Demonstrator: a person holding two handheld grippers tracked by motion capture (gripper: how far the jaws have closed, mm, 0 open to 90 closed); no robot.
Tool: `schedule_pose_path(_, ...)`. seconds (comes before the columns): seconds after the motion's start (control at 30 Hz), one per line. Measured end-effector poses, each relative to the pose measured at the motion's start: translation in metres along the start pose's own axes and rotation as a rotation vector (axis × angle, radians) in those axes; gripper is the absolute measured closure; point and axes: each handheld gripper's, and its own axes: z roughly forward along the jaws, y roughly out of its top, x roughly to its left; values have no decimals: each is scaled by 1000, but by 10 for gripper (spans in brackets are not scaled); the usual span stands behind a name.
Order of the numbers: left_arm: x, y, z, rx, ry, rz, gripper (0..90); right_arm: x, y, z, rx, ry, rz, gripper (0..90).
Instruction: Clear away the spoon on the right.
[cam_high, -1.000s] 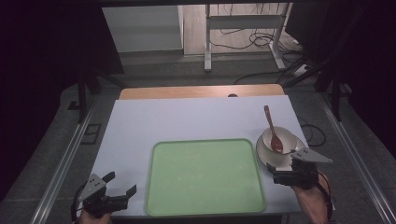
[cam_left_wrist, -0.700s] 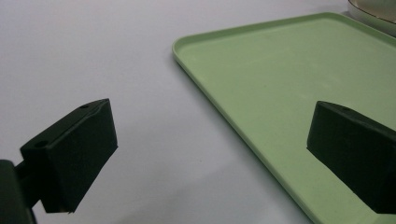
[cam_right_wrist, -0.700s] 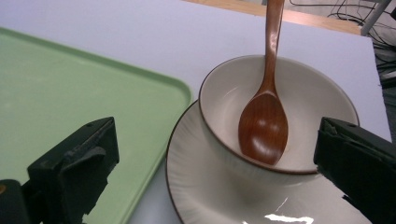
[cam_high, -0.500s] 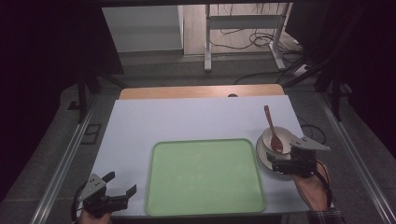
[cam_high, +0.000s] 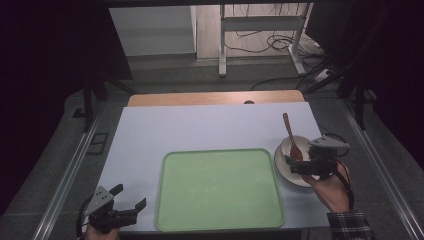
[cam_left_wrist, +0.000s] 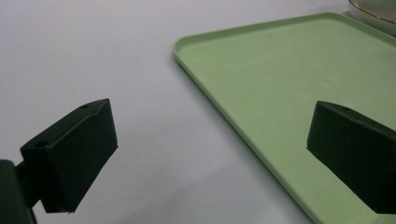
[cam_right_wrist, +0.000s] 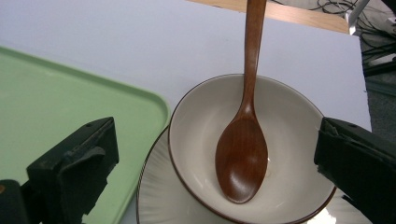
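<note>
A green tray (cam_high: 220, 187) (cam_left_wrist: 289, 84) (cam_right_wrist: 56, 102) lies at the table's front middle. To its right a cream bowl (cam_high: 300, 146) (cam_right_wrist: 289, 135) sits on a cream plate (cam_high: 285, 167) (cam_right_wrist: 159, 196), and a brown wooden spoon (cam_high: 291, 137) (cam_right_wrist: 243, 154) rests in the bowl with its handle leaning away. My right gripper (cam_high: 299, 167) (cam_right_wrist: 215, 172) hovers open just over the plate's near side, its jaws straddling the bowl. My left gripper (cam_high: 131, 199) (cam_left_wrist: 210, 154) stays open at the front left corner, pointing at the tray's near left edge and holding nothing.
The white tabletop (cam_high: 200, 130) stretches bare behind the tray, with a wooden strip (cam_high: 215, 98) along its far edge. Metal rails (cam_high: 70, 170) run down both sides. Cables (cam_high: 280, 47) and a stand's legs lie on the floor beyond.
My right gripper has moved forward and up from the table's front right edge to over the plate and bowl. The left gripper has held still.
</note>
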Motion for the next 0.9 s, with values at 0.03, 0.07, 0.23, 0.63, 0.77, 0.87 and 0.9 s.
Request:
schedule_pose_path(0.03,0,0,0,0,0,0,12,0,0,0,0,0,0,0)
schedule_pose_path(0.07,0,0,0,0,0,0,12,-3,3,2,4,-2,7,16)
schedule_pose_path(0.23,0,0,0,0,0,1,12,-6,9,5,22,-12,4,55)
schedule_pose_path(0.63,0,0,0,0,-2,0,12,-14,25,19,68,-20,0,204)
schedule_pose_path(0.77,0,0,0,-1,-1,1,12,-17,31,23,86,-22,-1,271)
schedule_pose_path(0.87,0,0,0,0,-1,1,12,-20,35,28,103,-22,3,312)
schedule_pose_path(0.9,0,0,0,0,-1,1,12,-20,35,28,103,-22,3,312)
